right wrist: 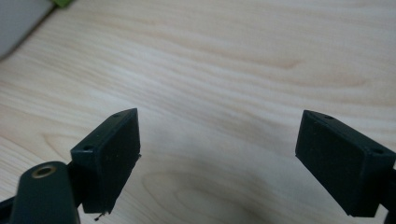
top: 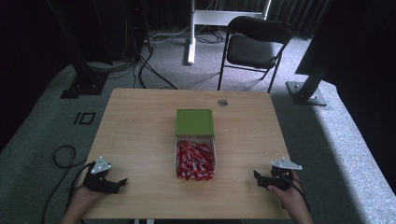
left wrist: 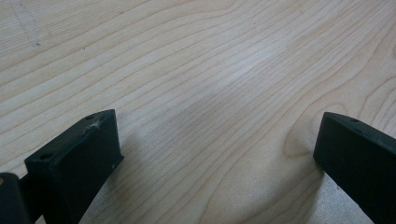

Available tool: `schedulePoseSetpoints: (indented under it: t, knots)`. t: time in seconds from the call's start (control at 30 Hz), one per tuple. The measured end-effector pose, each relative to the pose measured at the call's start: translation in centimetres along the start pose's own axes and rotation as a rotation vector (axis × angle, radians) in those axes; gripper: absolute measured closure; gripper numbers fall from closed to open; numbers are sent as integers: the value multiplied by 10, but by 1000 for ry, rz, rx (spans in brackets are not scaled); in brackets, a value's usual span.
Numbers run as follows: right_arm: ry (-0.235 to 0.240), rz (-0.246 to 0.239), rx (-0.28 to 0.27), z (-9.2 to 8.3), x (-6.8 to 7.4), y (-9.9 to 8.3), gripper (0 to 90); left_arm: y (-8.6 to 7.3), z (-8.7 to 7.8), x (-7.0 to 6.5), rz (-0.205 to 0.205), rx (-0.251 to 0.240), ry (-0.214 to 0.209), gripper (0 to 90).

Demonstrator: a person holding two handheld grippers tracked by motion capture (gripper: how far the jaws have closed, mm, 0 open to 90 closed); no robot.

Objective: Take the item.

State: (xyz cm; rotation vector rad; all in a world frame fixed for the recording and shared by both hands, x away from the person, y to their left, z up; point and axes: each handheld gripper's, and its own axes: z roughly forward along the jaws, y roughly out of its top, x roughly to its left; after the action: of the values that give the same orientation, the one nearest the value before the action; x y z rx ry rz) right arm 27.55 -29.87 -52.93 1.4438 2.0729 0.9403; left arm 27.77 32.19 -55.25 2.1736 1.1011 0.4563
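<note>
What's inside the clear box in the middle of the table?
The box holds a heap of red sachets. Its green lid covers the far end, so anything under it, and beneath the heap, is hidden.

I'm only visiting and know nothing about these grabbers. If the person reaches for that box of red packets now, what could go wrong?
Three risks, as guesses:
1. The red packets lie heaped and overlapping, so wide-open jaws might pinch several or scatter them.
2. The clear tray is filled to its near end; a nudge could spill packets onto the table.
3. The green lid sits against the tray's far end, so a push may shift both.
</note>
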Motion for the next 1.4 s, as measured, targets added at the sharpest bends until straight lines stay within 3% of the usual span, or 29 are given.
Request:
schedulePoseSetpoints:
  t: [0.3, 0.47, 0.67, 1.4]
  knots:
    - [-11, -7, -41, -8, 7, 19, 153, 0, 0, 0, 0, 0, 0, 15]
    - [7, -19, -69, -13, 13, 32, 153, 0, 0, 0, 0, 0, 0, 14]
    - [42, -21, -99, -17, 23, 48, 153, 0, 0, 0, 0, 0, 0, 15]
    - [160, -141, -164, -17, 72, 100, 170, 0, 0, 0, 0, 0, 0, 15]
